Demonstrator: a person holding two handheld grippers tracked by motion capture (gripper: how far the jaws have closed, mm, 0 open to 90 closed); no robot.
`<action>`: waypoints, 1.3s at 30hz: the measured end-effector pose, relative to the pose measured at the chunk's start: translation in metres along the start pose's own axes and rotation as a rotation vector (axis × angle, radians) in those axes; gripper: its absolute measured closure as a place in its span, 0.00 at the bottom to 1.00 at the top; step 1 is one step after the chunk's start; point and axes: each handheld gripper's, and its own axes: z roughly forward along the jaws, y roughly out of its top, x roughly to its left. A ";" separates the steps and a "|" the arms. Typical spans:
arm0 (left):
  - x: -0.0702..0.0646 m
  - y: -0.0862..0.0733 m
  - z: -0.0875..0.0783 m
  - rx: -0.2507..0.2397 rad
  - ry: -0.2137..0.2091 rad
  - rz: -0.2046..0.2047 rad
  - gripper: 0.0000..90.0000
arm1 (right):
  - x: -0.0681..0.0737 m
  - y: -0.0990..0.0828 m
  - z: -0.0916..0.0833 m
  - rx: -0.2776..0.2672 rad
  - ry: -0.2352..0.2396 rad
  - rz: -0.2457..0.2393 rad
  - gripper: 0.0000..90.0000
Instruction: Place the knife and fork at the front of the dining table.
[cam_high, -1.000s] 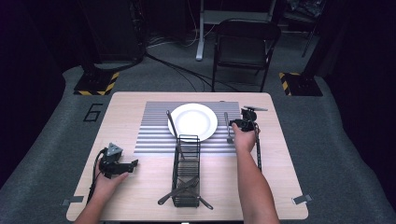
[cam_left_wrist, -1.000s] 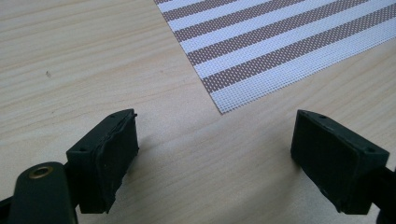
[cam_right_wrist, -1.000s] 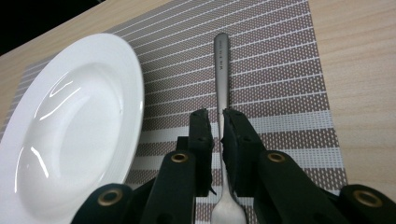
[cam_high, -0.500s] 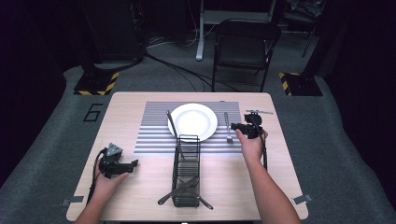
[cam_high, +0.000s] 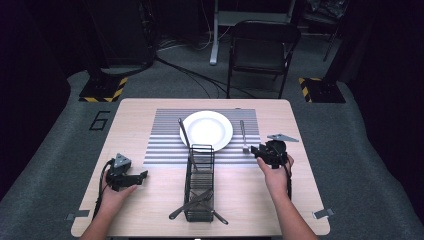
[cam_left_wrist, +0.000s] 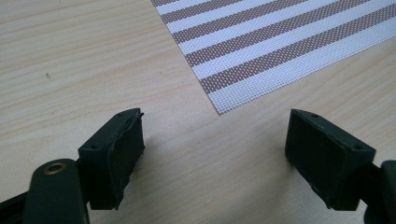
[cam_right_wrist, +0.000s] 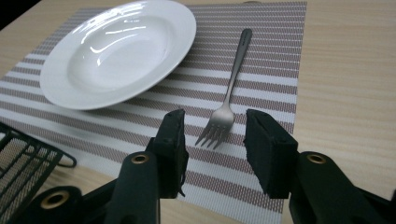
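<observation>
A silver fork lies on the striped placemat, right of the white plate. My right gripper hovers just behind the fork's tines. Its jaws have just been opening, and its pads touch nothing. My left gripper rests low over bare wood near the placemat corner. It is open; its jaws have just been closing slightly with nothing between them.
A black wire basket stands at the table's middle front with cutlery poking out of its near end. A dark long utensil lies left of the plate. A folding chair stands beyond the wooden table.
My right gripper has pulled back from the fork toward the near edge, and its jaws have spread apart. The fork stays on the mat. The left hand has kept still.
</observation>
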 end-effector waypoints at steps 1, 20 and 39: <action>0.000 0.000 0.000 -0.006 0.002 -0.001 0.23 | 0.001 -0.003 -0.001 0.003 -0.001 -0.009 0.64; -0.009 0.006 -0.010 -0.002 -0.035 -0.039 0.49 | 0.002 -0.034 -0.002 0.017 0.004 -0.076 0.61; -0.028 0.037 -0.034 -0.041 -0.141 -0.043 0.60 | 0.007 -0.038 -0.002 0.014 0.021 -0.125 0.60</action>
